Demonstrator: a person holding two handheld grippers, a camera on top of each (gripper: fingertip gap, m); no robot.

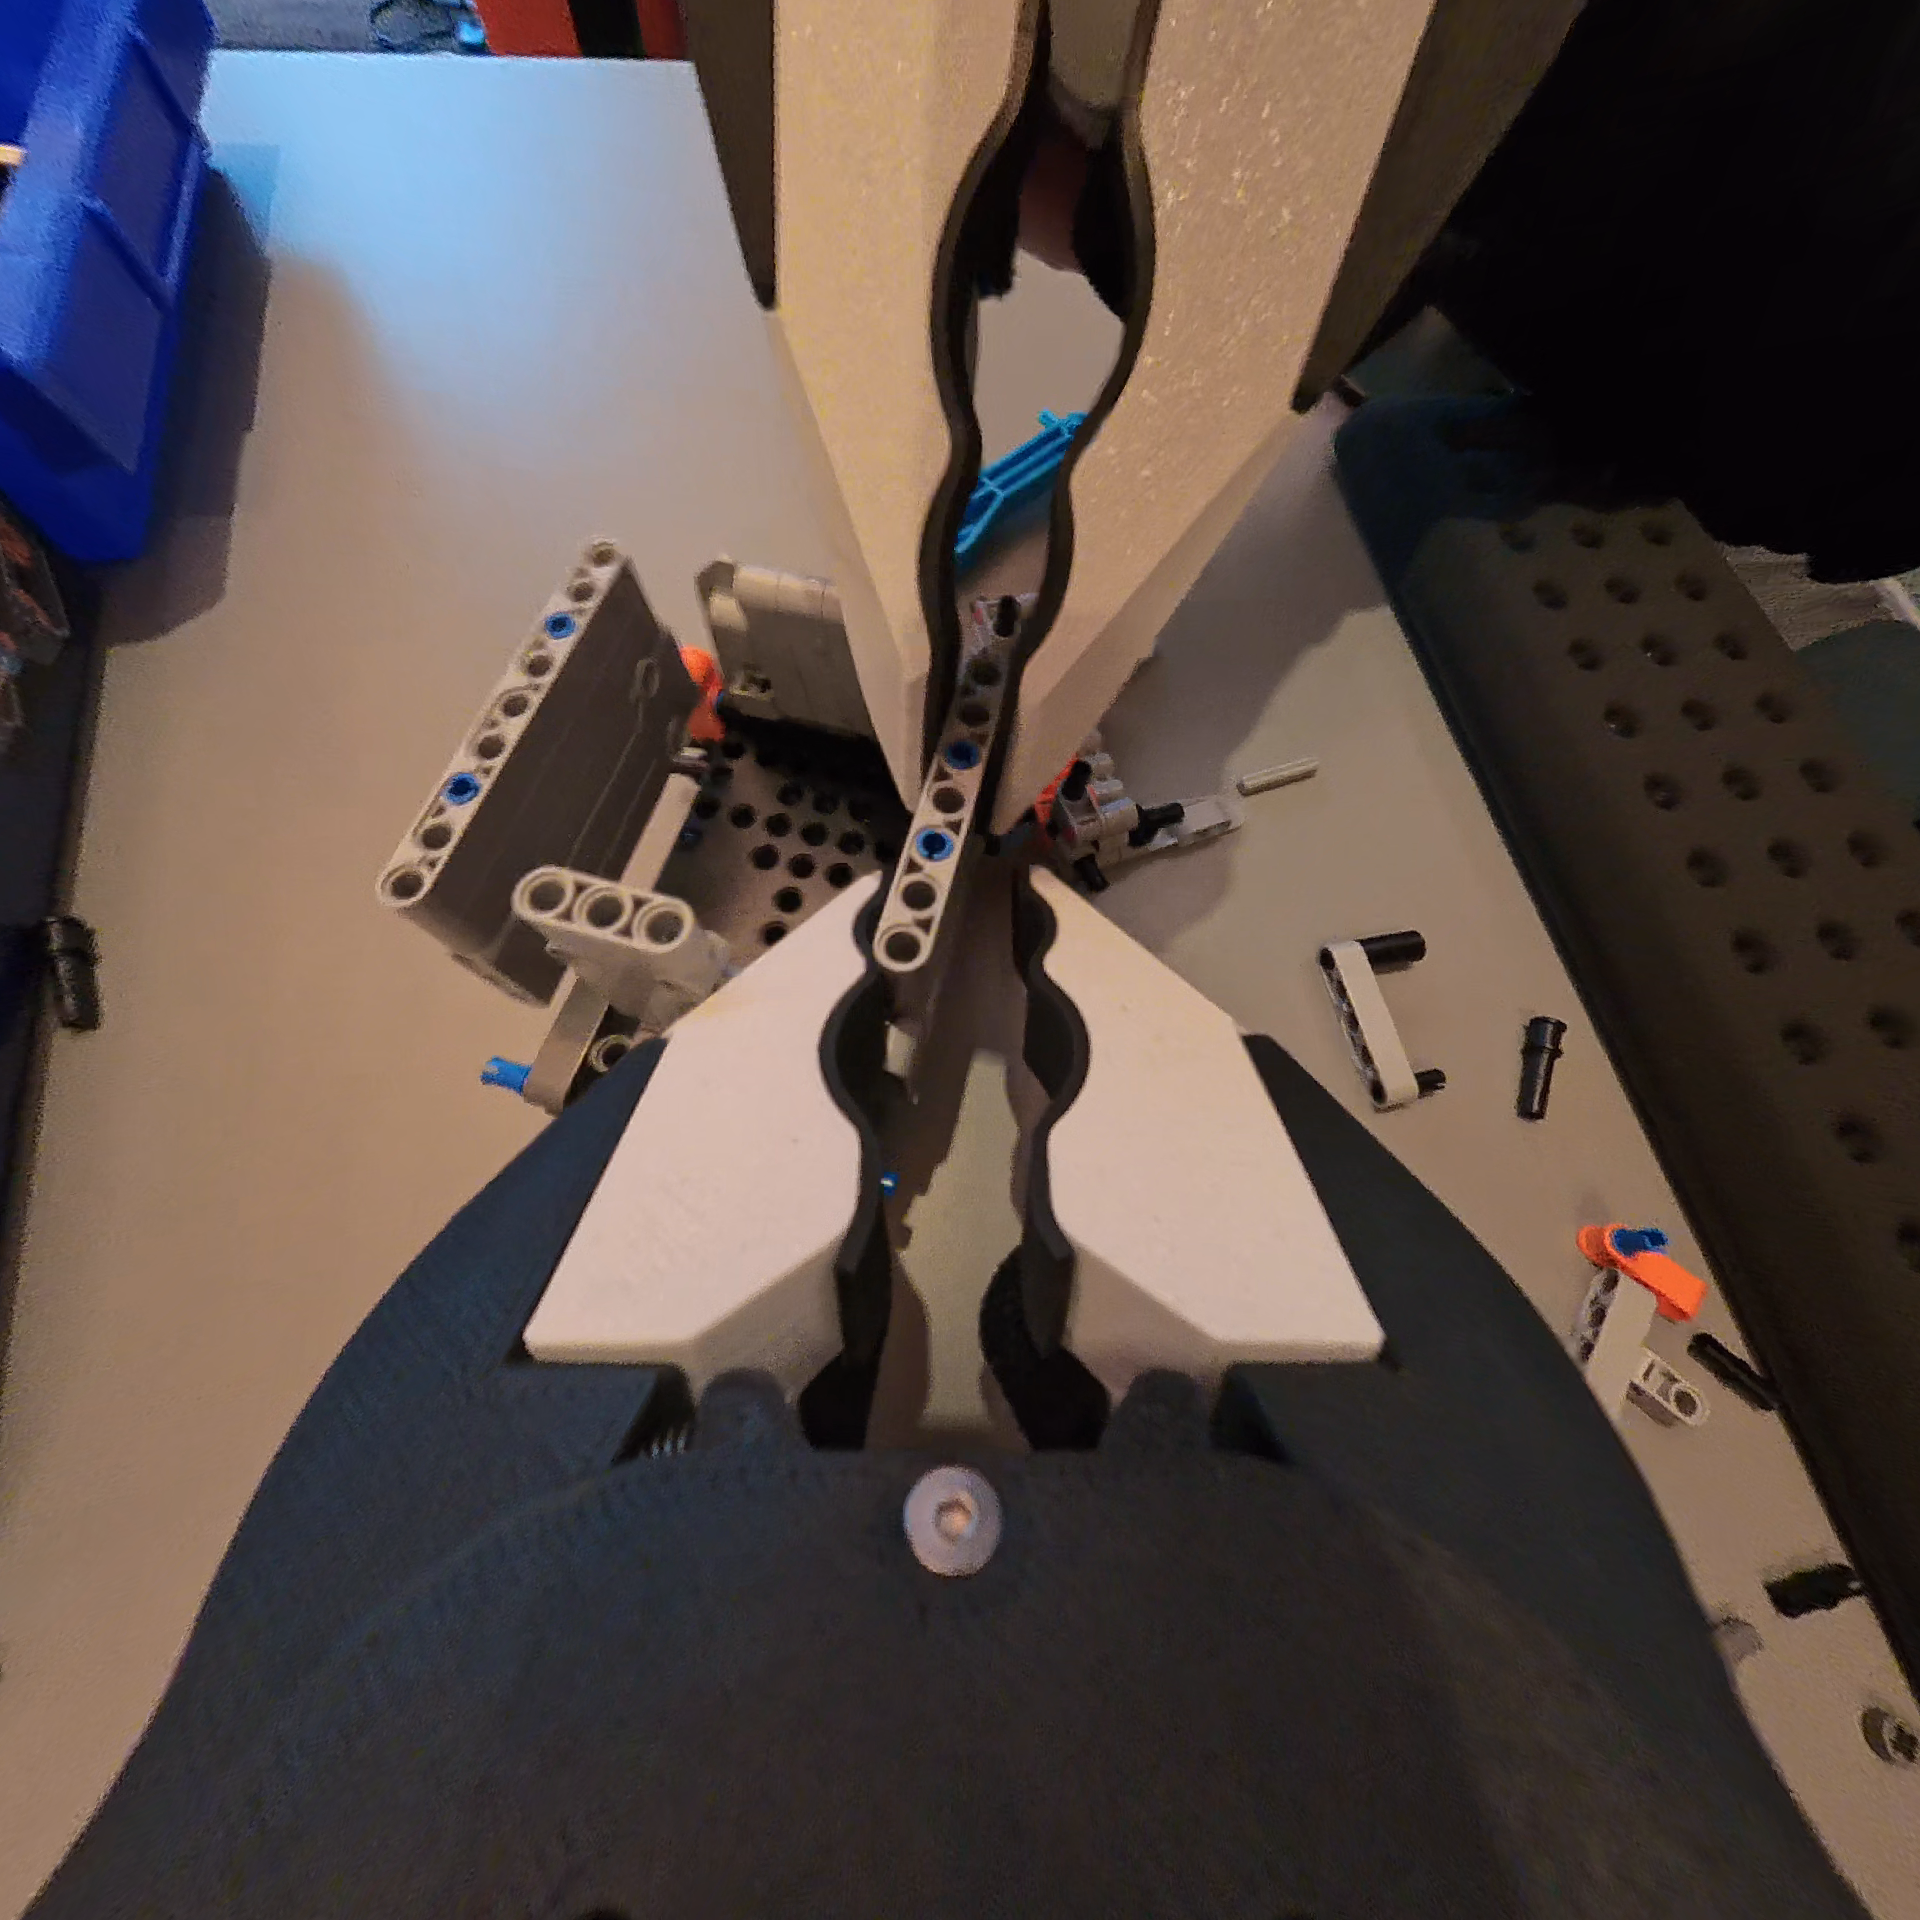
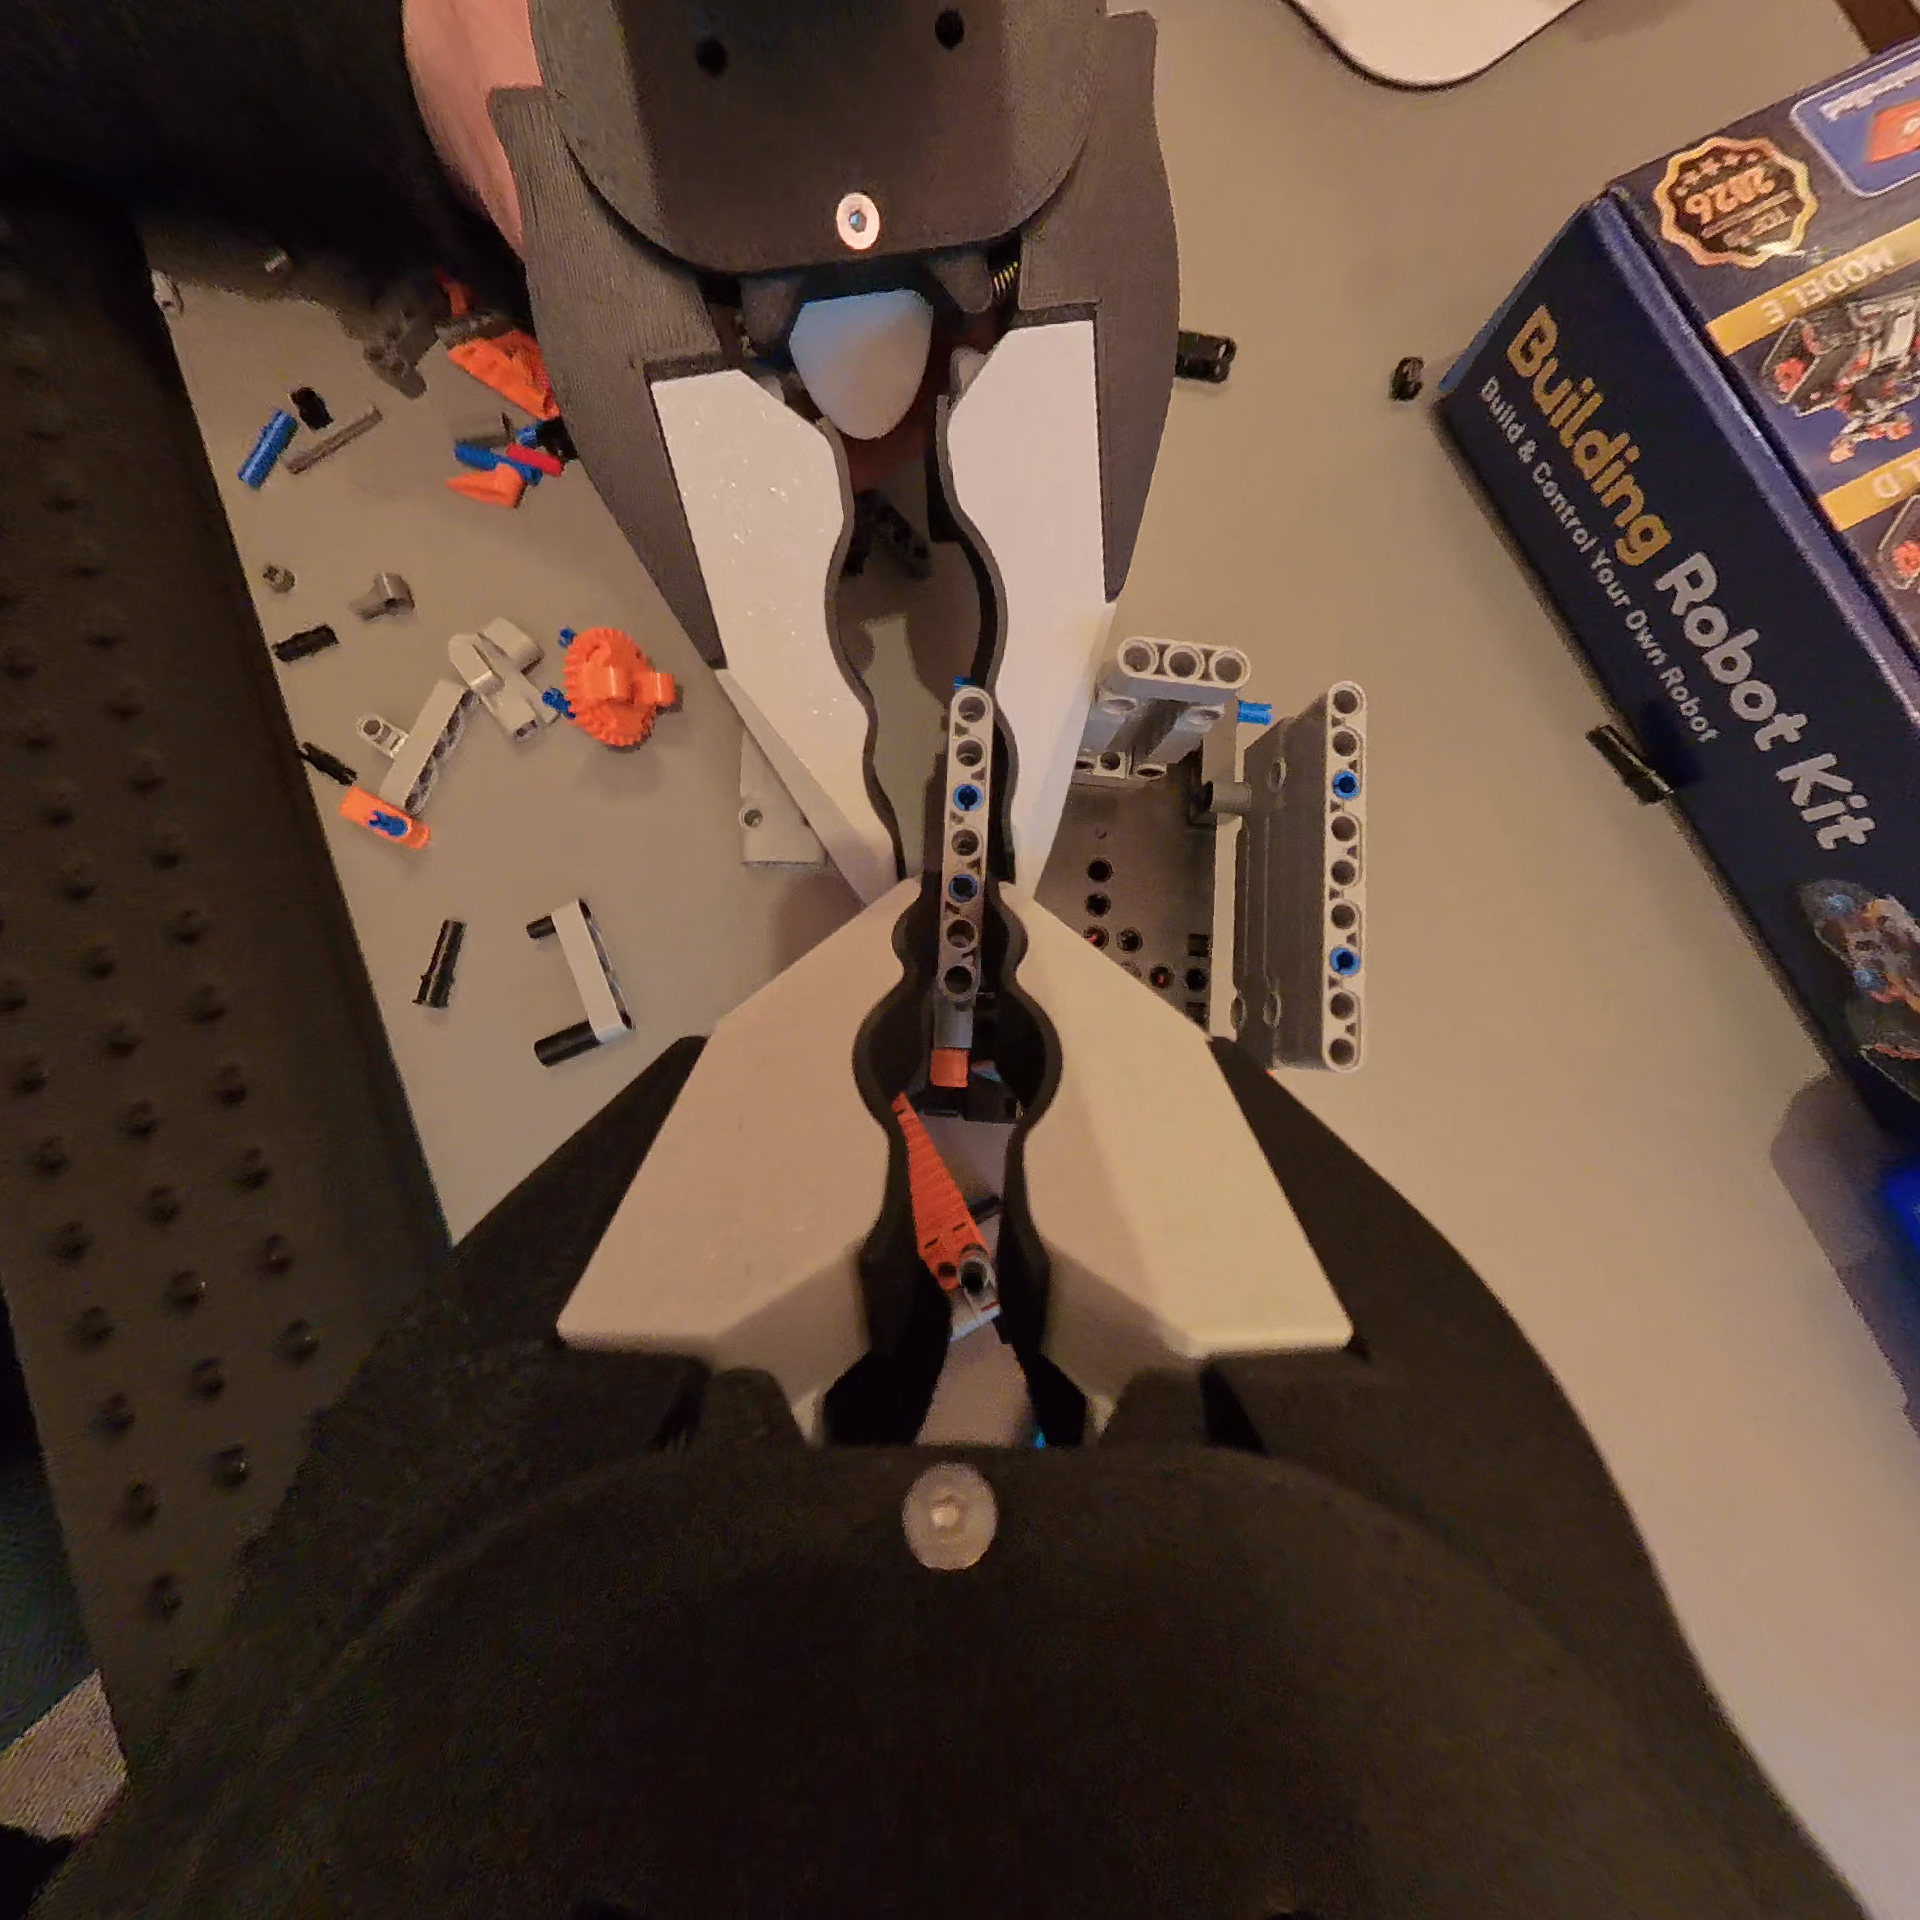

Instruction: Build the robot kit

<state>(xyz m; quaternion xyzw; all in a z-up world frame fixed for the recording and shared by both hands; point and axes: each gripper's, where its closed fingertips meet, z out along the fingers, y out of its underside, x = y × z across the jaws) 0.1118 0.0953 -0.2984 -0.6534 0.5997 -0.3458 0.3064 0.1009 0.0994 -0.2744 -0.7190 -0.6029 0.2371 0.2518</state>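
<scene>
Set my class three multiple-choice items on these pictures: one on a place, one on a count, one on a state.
1. Where does the orange gear lie?
A. inside a cup
B. on the table
C. between the tongs

2. How many blue pins sit in the grey holed beam?
A. two
B. five
C. none

3. How are the right tongs?
A. wide open and empty
B. shut on the beam
C. holding the gear

Key: 1 B, it rests on the table among loose parts. 2 A, two of the beam's holes show blue. 3 B, in the left wrist view they close on the beam's sides.
</scene>
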